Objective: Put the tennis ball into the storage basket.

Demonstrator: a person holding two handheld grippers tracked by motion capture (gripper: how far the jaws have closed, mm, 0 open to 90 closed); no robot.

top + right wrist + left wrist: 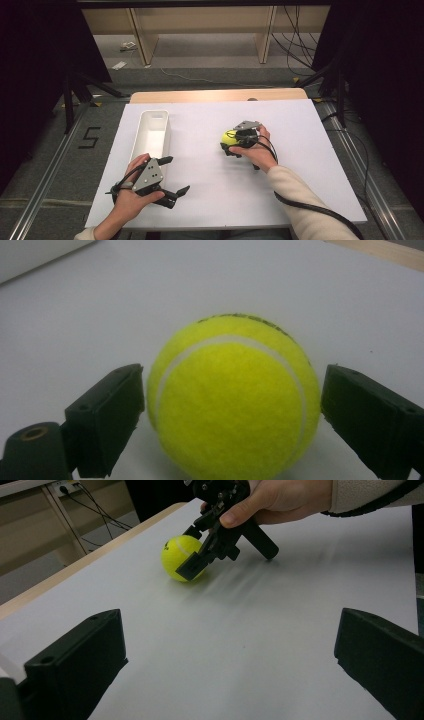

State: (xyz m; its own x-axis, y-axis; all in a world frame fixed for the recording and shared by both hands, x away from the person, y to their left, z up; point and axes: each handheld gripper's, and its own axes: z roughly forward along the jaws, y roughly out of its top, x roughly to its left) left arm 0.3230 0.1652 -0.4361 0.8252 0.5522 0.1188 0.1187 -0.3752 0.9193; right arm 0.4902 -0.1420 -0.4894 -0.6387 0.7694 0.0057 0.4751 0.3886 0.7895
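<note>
A yellow tennis ball rests on the white board, right of centre. My right gripper points down and left at it, one black jaw on each side. The jaws sit very close to the ball's sides, and a thin gap still shows on the left one. My left gripper is held low over the board's front left. Its jaws are spread wide with nothing between them, and it faces the ball from a distance.
A long white bin stands on the board's left side, just beyond the left hand. The table's wooden edge shows behind the board. Bare board lies between the two grippers and in front of the right hand.
</note>
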